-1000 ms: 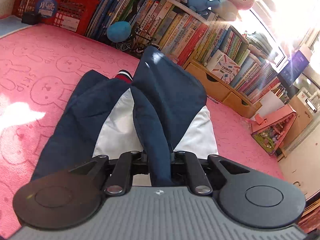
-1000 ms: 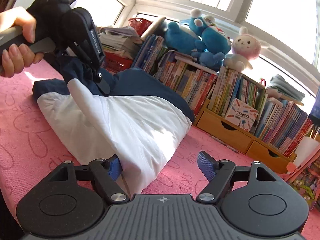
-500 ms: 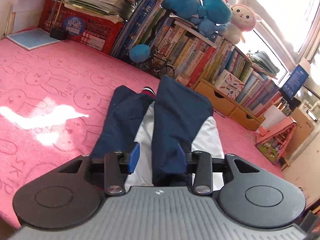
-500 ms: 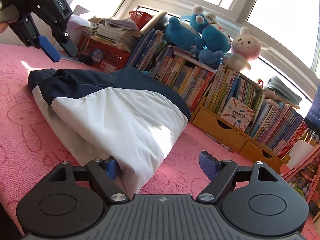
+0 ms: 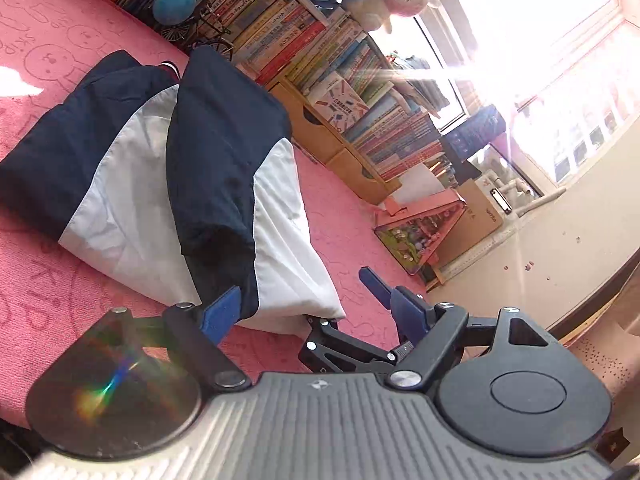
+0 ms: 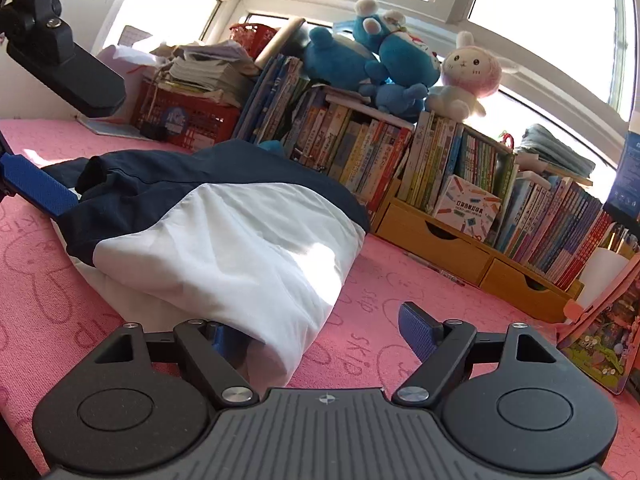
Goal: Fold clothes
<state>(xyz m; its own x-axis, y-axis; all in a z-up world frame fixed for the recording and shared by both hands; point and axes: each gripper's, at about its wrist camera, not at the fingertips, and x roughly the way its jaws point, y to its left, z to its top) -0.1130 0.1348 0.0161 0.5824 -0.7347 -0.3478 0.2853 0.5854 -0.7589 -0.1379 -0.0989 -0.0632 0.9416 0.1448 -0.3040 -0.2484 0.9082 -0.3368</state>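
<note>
A navy and white jacket (image 5: pixel 192 168) lies partly folded on the pink mat (image 5: pixel 340 208), both navy sleeves laid over the white body. It also shows in the right wrist view (image 6: pixel 224 236). My left gripper (image 5: pixel 298 294) is open and holds nothing; its jaws straddle the jacket's near corner, and one blue pad touches the navy sleeve end. My right gripper (image 6: pixel 320 330) is open at the white hem, whose edge covers its left pad. The left gripper's blue pad (image 6: pixel 36 190) shows at the right wrist view's left edge.
A long bookshelf (image 6: pixel 420 168) with wooden drawers and plush toys (image 6: pixel 384 64) runs along the far side. A red crate (image 6: pixel 188 120) with papers stands at the back left. A pink toy stand (image 5: pixel 424 232) sits at the mat's right edge, where the floor drops away.
My left gripper let go of the navy sleeve, opened wide and swung down to the jacket's near corner. The sleeve now lies flat over the body. My right gripper stayed at the hem.
</note>
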